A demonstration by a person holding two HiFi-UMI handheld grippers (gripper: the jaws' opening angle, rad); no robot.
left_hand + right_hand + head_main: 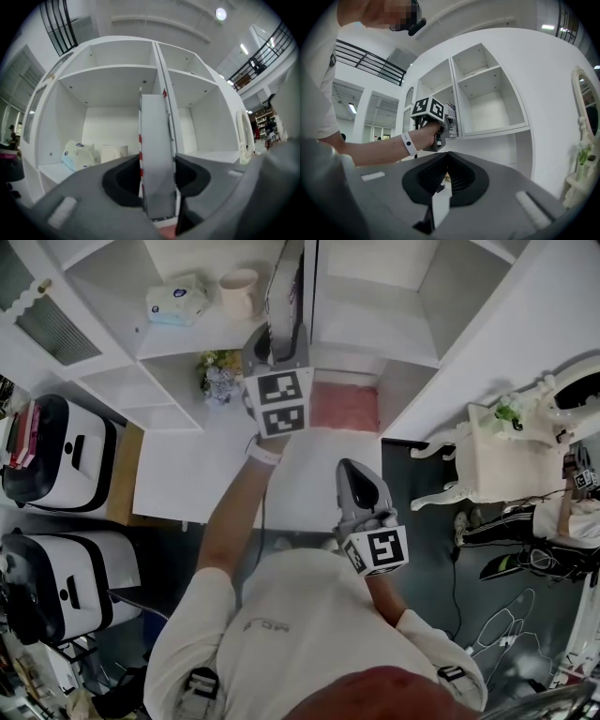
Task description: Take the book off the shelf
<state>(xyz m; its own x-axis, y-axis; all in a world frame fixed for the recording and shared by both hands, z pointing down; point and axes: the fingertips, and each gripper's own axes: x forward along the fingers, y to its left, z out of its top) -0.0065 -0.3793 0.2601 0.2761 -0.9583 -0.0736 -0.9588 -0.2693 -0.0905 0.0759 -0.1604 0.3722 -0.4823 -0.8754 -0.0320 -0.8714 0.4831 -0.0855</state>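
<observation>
A thin white book [284, 294] stands upright at the divider of the white shelf unit [375, 345]. My left gripper [277, 341] is raised to it and its jaws press both faces of the book. In the left gripper view the book's edge [157, 154], with red marks down its left side, fills the gap of the left gripper [158, 190]. The right gripper [359, 486] hangs lower, away from the shelf, near my chest. Its jaws meet with nothing between them in the right gripper view [446, 174], which also shows the left gripper [435, 127] at the book [451, 119].
A pale blue tissue pack [176, 298] and a cream cup [237, 289] sit in the same compartment, left of the book. Below are a small bunch of flowers [218, 371] and a pink patch [344, 406]. An ornate white table [506, 454] stands right; white cases [58, 454] stand left.
</observation>
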